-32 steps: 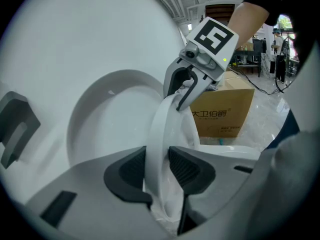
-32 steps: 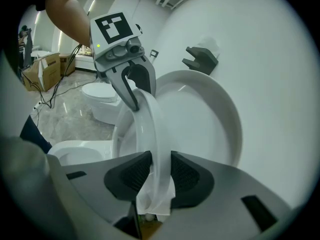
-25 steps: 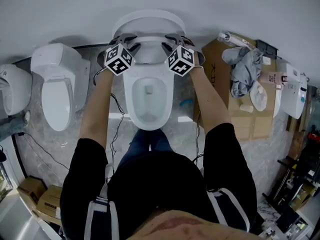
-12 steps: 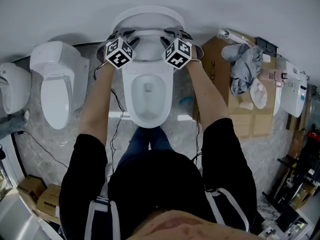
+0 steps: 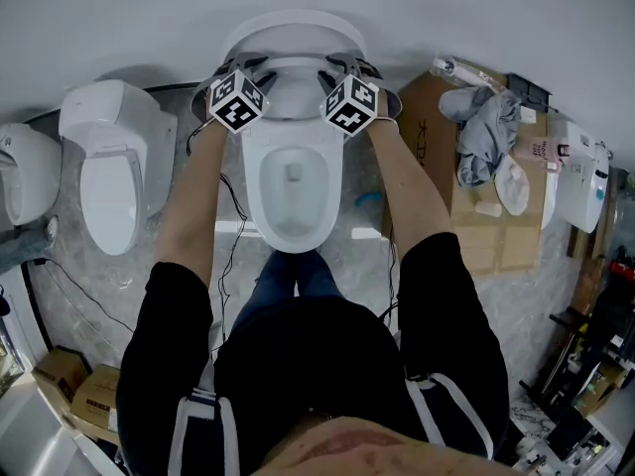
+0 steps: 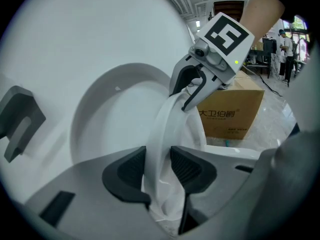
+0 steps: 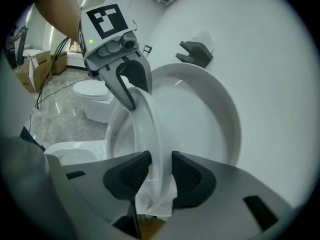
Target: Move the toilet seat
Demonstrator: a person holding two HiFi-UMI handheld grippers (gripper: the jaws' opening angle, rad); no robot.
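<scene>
The white toilet seat (image 5: 294, 68) stands raised almost upright over the bowl (image 5: 293, 181), close in front of the open lid (image 5: 293, 26) against the wall. My left gripper (image 5: 254, 70) grips the seat ring's left side and my right gripper (image 5: 331, 70) grips its right side. In the left gripper view the ring (image 6: 167, 126) runs edge-on between my left gripper's (image 6: 158, 164) dark pads, both touching it; the right gripper (image 6: 192, 90) shows clamped further along. The right gripper view mirrors this: the ring (image 7: 149, 126) sits between my right gripper's (image 7: 161, 171) pads, with the lid (image 7: 202, 109) behind.
A second white toilet (image 5: 114, 167) stands to the left and another fixture (image 5: 20, 186) at the far left. A cardboard box (image 5: 437, 137) with a grey cloth (image 5: 484, 137) on it sits at the right. Cables trail over the marble floor (image 5: 223, 256).
Both grippers have moved a little further toward the wall, carrying the seat ring up closer to the lid. Over the last half second they barely shifted.
</scene>
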